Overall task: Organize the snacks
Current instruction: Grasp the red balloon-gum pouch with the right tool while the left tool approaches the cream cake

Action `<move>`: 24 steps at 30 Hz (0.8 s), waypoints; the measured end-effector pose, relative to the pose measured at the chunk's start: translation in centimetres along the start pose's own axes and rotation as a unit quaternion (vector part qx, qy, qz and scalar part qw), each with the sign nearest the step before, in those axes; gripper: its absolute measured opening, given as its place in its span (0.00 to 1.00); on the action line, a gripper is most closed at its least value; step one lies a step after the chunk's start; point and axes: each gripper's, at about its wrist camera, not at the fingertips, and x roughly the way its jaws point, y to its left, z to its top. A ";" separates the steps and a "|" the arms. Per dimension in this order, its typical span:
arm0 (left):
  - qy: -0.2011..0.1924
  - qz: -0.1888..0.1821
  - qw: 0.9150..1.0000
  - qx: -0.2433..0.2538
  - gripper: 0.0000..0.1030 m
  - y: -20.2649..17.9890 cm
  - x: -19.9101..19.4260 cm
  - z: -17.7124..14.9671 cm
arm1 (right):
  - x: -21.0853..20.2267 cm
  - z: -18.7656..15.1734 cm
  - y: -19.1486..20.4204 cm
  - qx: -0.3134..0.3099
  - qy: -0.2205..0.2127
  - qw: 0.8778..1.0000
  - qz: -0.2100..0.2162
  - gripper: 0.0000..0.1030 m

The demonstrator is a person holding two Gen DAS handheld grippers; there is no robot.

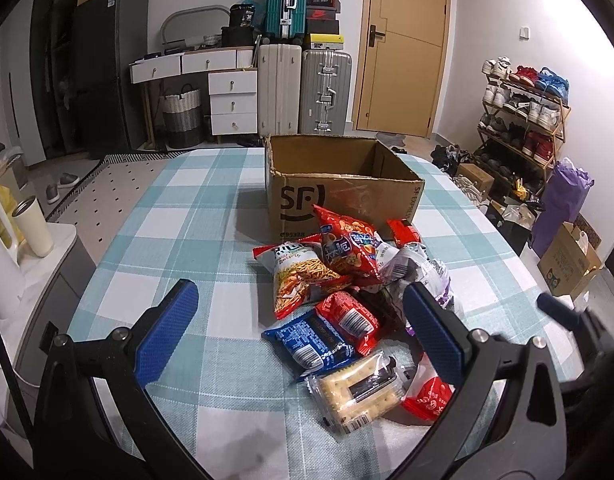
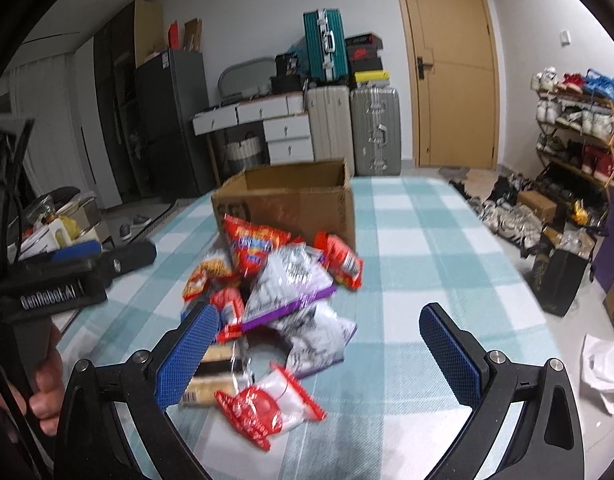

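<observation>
Snacks (image 1: 347, 300) lie heaped between and beyond both wide-open, empty tongs (image 1: 303, 328) (image 2: 319, 348).

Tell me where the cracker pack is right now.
In the left wrist view, the cracker pack lies at the near edge of the snack pile, just in front of the blue packet and left of a red-and-white packet.

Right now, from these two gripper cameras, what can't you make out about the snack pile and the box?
- Cardboard box floor: hidden by its front wall in both views, so any contents are unknown.
- Snack labels in the right wrist view: motion blur; the red chip bag is unreadable.
- Red-and-white packet: partly covered by the left gripper finger.
- Packets under the purple-and-white bag: buried.
</observation>
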 end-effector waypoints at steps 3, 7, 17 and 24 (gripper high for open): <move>0.004 0.000 1.000 -0.001 0.99 0.2 0.2 -0.1 | 1.0 -1.0 0.3 -0.001 0.020 1.000 0.007 1.00; 0.007 -0.005 1.000 -0.005 0.99 0.5 0.4 -0.3 | 2.2 -2.2 0.3 0.004 0.042 0.999 0.018 1.00; 0.016 -0.003 1.000 -0.012 0.99 1.5 1.3 -0.6 | 4.4 -4.1 0.7 0.010 0.089 0.995 0.047 1.00; 0.021 -0.003 1.000 -0.014 0.99 1.9 1.8 -0.8 | 5.9 -4.8 1.0 0.009 0.116 0.991 0.066 1.00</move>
